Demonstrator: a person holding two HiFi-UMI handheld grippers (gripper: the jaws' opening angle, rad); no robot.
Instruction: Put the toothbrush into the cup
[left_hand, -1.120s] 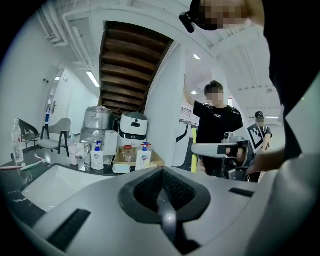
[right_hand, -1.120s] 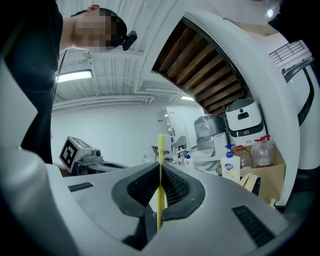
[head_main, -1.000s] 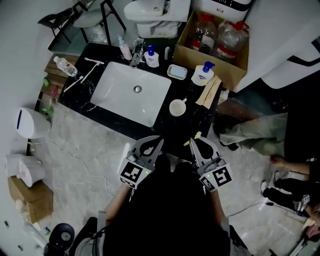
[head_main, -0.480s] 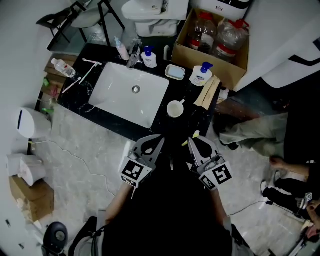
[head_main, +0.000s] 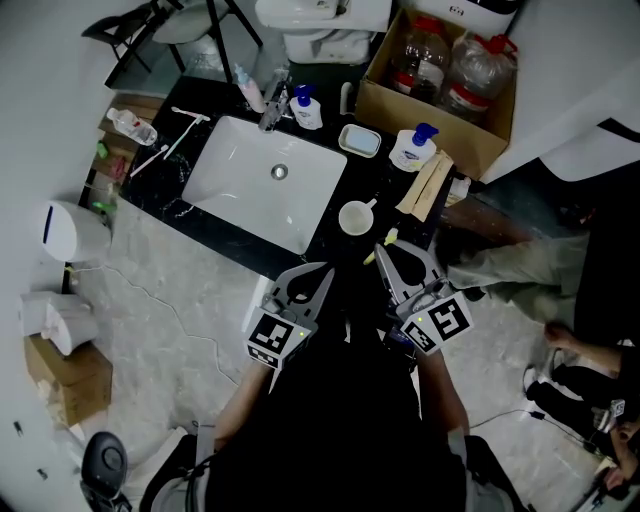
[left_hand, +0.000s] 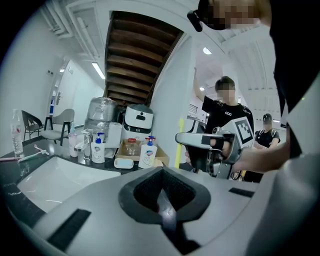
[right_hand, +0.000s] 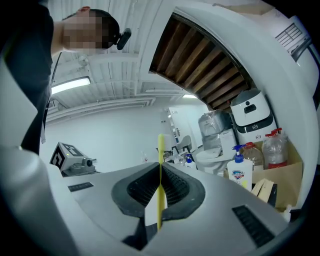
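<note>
A white cup (head_main: 355, 216) with a handle stands on the black counter (head_main: 337, 250) to the right of the sink. My right gripper (head_main: 397, 258) is shut on a yellow toothbrush (head_main: 386, 238), whose end pokes out just below and right of the cup. In the right gripper view the toothbrush (right_hand: 160, 172) stands upright, pinched between the jaws of the right gripper (right_hand: 160, 192). My left gripper (head_main: 311, 277) hovers at the counter's near edge; in its own view the left gripper (left_hand: 163, 194) has its jaws closed together with nothing held. That view also shows the right gripper (left_hand: 212, 150) and the toothbrush (left_hand: 181, 126).
A white sink (head_main: 263, 184) fills the counter's left half, with a tap (head_main: 271, 112) behind it. Soap bottles (head_main: 411, 148) (head_main: 307, 108), a soap dish (head_main: 358, 140) and wooden sticks (head_main: 424, 185) lie behind the cup. A cardboard box (head_main: 440, 100) holds jugs. Spare toothbrushes (head_main: 150, 160) lie left of the sink.
The right gripper has moved forward with the toothbrush, so its end now sits closer to the cup. The left gripper has edged forward a little.
</note>
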